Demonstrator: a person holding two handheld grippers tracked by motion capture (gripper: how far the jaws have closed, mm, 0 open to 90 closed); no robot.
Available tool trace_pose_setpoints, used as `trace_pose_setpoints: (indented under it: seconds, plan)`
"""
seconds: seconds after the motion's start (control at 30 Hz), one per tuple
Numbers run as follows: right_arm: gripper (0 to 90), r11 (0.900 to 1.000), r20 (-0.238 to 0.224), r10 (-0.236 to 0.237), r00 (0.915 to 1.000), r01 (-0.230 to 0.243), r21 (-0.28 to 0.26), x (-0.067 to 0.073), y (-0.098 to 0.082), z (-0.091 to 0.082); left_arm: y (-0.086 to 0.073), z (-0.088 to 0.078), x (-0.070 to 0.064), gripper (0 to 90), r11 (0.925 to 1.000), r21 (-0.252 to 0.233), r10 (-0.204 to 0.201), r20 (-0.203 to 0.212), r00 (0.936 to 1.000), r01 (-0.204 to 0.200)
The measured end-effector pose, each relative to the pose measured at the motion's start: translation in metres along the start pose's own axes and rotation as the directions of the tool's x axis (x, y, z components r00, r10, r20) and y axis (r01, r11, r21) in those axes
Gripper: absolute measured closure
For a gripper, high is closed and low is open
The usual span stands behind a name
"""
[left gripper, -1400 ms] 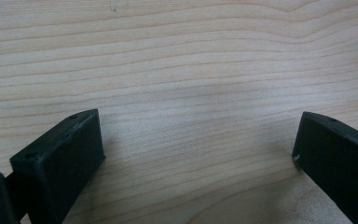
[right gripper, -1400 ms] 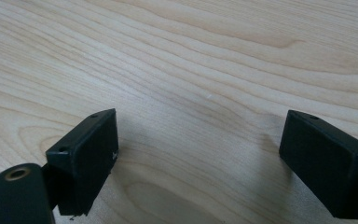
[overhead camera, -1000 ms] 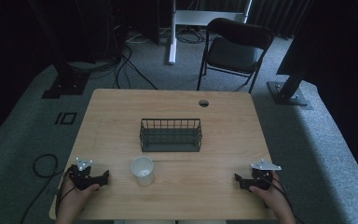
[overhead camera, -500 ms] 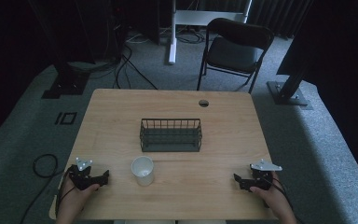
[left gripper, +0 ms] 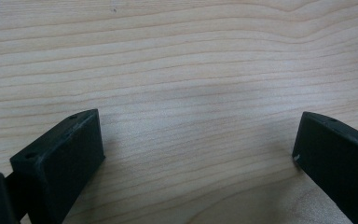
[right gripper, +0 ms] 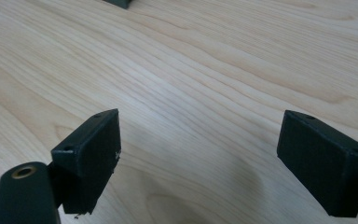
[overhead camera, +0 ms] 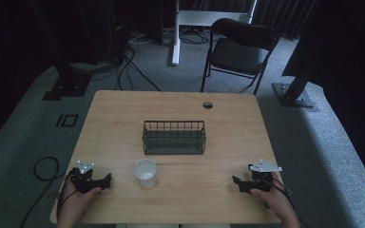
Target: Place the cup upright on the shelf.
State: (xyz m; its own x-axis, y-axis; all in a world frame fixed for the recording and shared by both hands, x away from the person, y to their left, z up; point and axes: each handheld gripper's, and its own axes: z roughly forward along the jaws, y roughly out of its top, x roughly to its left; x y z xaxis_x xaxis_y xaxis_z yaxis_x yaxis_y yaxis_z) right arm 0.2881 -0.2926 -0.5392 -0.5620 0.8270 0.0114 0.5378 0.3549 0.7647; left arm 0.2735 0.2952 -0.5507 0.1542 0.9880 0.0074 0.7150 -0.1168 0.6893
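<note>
My left gripper rests on the wooden table near its front left corner, pointing right toward a white paper cup. In the left gripper view its jaws stand wide apart over bare wood, gripper open and empty. My right gripper lies near the front right corner, pointing left. The right gripper view shows this gripper open too, nothing between its jaws. A dark wire basket stands at the table's middle, beyond both grippers.
A round cable hole sits near the table's far edge. Behind the table stand a black folding chair and a white desk leg. Cables lie on the grey carpet at the left.
The right gripper has edged slightly left. The left gripper, cup and basket have not moved.
</note>
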Motion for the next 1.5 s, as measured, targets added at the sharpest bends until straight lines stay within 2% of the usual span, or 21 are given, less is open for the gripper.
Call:
trace_pose_setpoints:
  seconds: [0.47, 0.5, 0.83, 1.13, 1.47, 1.5]
  plan:
    - [13.6, 0.999, -0.058, -0.045, 0.9973, 0.045, 0.005, 0.015, 0.009, 0.011, 0.000, 0.000, 0.000, 2.0, 1.0000, 0.000, 0.000, 0.000, 1.0000, 0.000]
    - [13.6, 0.999, -0.075, -0.054, 0.9957, 0.055, 0.000, 0.019, 0.012, 0.012, 0.000, 0.000, 0.000, 2.0, 1.0000, 0.000, 0.000, 0.000, 1.0000, 0.000]
    - [13.6, 0.996, -0.120, -0.091, 0.9886, 0.092, -0.002, 0.032, 0.019, 0.020, 0.000, 0.000, 0.000, 2.0, 1.0000, 0.000, 0.000, 0.000, 1.0000, 0.000]
    - [13.6, 0.991, -0.171, -0.131, 0.9765, 0.131, -0.012, 0.048, 0.027, 0.029, 0.000, 0.000, 0.000, 2.0, 1.0000, 0.000, 0.000, 0.000, 1.0000, 0.000]
    - [13.6, 0.989, -0.207, -0.147, 0.9672, 0.145, -0.026, 0.060, 0.034, 0.035, 0.000, 0.000, 0.000, 2.0, 1.0000, 0.000, 0.000, 0.000, 1.0000, 0.000]
    - [13.6, 0.988, -0.215, -0.154, 0.9643, 0.152, -0.027, 0.064, 0.037, 0.036, 0.000, 0.000, 0.000, 2.0, 1.0000, 0.000, 0.000, 0.000, 1.0000, 0.000]
